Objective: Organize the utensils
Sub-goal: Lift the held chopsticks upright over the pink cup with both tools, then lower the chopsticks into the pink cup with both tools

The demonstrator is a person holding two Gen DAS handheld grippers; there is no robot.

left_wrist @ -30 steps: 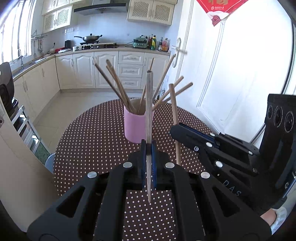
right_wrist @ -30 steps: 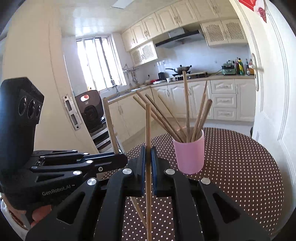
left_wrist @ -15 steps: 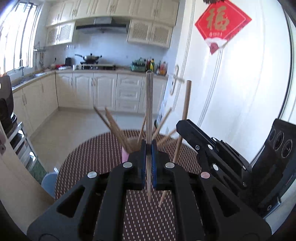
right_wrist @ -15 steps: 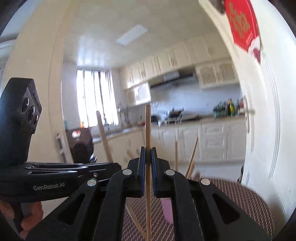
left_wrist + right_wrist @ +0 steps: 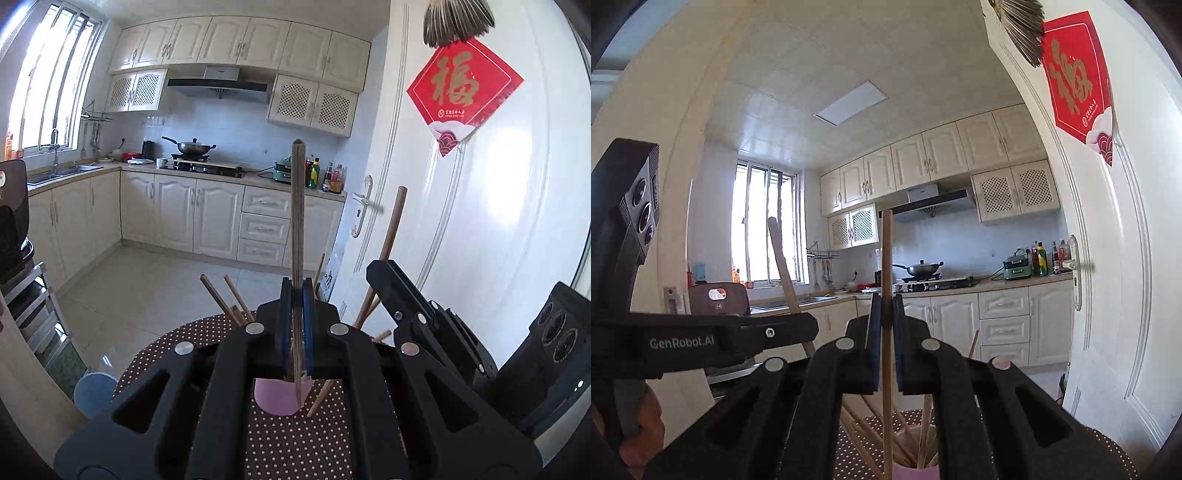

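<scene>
My left gripper [image 5: 296, 291] is shut on a wooden chopstick [image 5: 297, 221] that stands upright. My right gripper [image 5: 886, 306] is shut on another wooden chopstick [image 5: 886, 258], also upright. Both are held above a pink cup [image 5: 282, 400], also low in the right wrist view [image 5: 916, 472], which holds several chopsticks [image 5: 225, 299] and is mostly hidden behind the gripper bodies. In the left wrist view the right gripper [image 5: 380, 271] sits to my right with its chopstick [image 5: 391, 229]. In the right wrist view the left gripper [image 5: 809, 328] sits to my left with its chopstick [image 5: 785, 269].
The cup stands on a round table with a brown polka-dot cloth [image 5: 295, 443]. A white door [image 5: 480, 221] with a red paper sign is close on the right. A blue bin [image 5: 92, 391] stands by the table's left edge. Kitchen counters line the back.
Both grippers have risen and tilted upward with their chopsticks. The cup and table have dropped low in both views and are now mostly hidden.
</scene>
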